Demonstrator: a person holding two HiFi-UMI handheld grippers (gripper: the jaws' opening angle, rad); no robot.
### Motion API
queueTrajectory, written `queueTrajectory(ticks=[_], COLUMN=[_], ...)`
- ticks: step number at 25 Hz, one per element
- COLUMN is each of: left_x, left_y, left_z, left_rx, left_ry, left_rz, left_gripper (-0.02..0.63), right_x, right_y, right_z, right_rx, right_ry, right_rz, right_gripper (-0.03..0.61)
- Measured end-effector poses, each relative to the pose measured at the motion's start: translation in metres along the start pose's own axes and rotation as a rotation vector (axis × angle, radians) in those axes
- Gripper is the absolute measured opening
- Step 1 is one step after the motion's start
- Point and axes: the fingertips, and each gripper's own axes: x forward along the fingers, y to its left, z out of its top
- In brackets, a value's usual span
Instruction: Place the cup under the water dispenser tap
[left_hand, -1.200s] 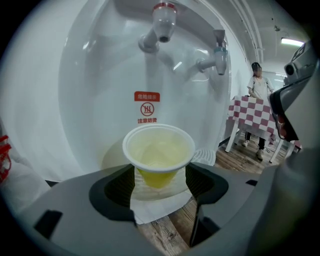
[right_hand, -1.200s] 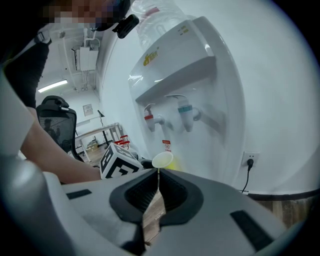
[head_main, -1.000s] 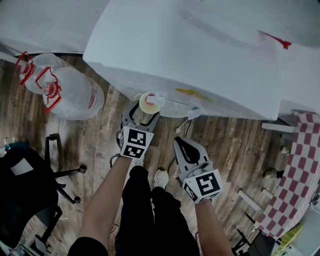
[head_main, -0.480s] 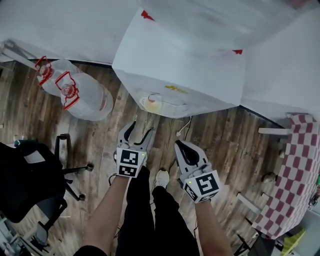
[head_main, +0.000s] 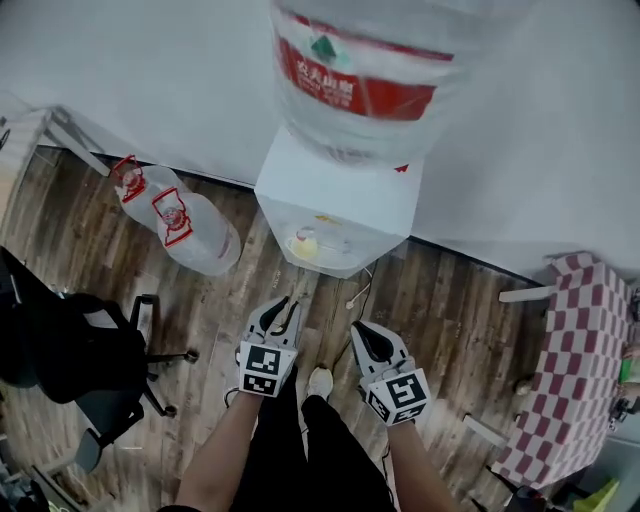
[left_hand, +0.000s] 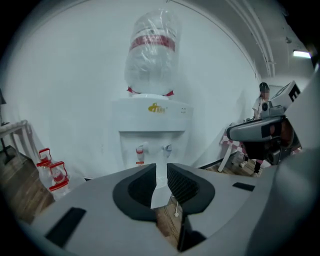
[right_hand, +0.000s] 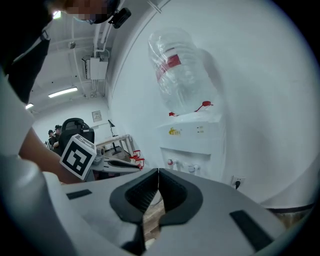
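Observation:
A pale cup (head_main: 306, 243) stands in the recess of the white water dispenser (head_main: 335, 200), below its taps (left_hand: 140, 149). A big clear bottle (head_main: 365, 70) sits on top. My left gripper (head_main: 285, 305) is well back from the dispenser above the wood floor. Its jaws have just been closing and now leave a narrow gap with nothing between them (left_hand: 161, 167). My right gripper (head_main: 358, 330) hangs beside it, shut and empty (right_hand: 158, 172). In both gripper views the jaws hide the cup.
Two spare water bottles with red handles (head_main: 180, 225) lie left of the dispenser. A black office chair (head_main: 80, 370) is at the left and a red-checked tablecloth (head_main: 580, 360) at the right. A white cable (head_main: 357, 292) trails on the floor.
Both grippers have drawn back and up, away from the dispenser. The left one has let go of the cup, which stays in the recess, and its jaws have narrowed.

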Motion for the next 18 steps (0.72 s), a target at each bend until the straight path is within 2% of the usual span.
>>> queueTrajectory(ticks=[4,10,14,18], left_x=[-0.038,-0.099,-0.131,-0.155], left_y=[-0.01,-0.018,-0.03,-0.042], left_z=[0.031,0.051,0.067,0.087], left_rx=[-0.008,-0.049,-0.048,-0.058], left_ry=[-0.022,-0.039,-0.067,-0.107], left_rz=[0.028,0.093,0.082,0.038], left_gripper=[0.045,0.014,0.014,0.012], right_x=[-0.029,-0.068,-0.084,-0.097], right_y=[0.007,0.028,0.035,0.043], right_z=[0.024,0.038,0.046,0.057], right_rx=[0.0,-0.019,-0.006,0.0], right_ry=[-0.017,-0.01,-0.035,-0.066], right_rz=[0.0,0.046,0.048,0.046], right_gripper=[0.021,0.021,0.021,0.021])
